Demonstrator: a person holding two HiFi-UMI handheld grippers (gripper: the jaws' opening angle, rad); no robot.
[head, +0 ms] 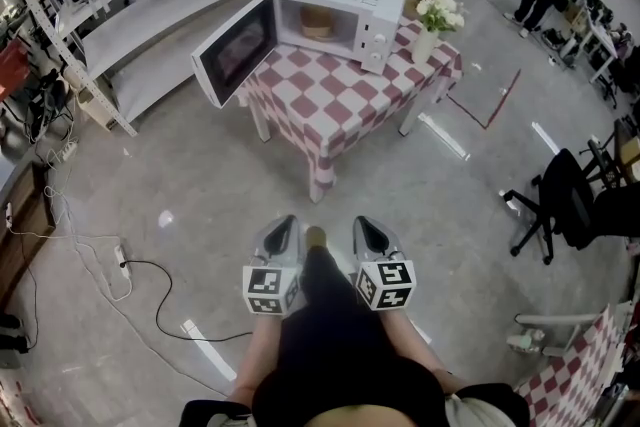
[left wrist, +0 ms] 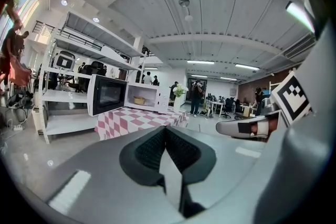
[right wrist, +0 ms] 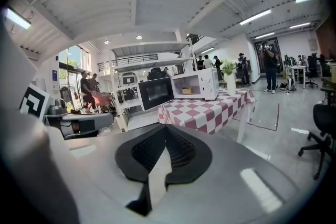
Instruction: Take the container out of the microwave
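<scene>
The white microwave (head: 345, 10) stands on a red-and-white checked table (head: 325, 105), its door (head: 235, 50) swung wide open to the left. Inside it sits a tan container (head: 317, 22), which is small in the left gripper view (left wrist: 139, 100) and in the right gripper view (right wrist: 186, 91). My left gripper (head: 283, 227) and right gripper (head: 368, 227) are held side by side over the floor, well short of the table. Both point toward the microwave. The left gripper (left wrist: 165, 128) and the right gripper (right wrist: 167, 128) are shut with nothing between their pads.
A vase of white flowers (head: 432, 20) stands on the table beside the microwave. White shelving (head: 150, 5) runs behind and to the left. Cables and a power strip (head: 120, 265) lie on the floor at left, and an office chair (head: 565, 200) is at right. People stand far back.
</scene>
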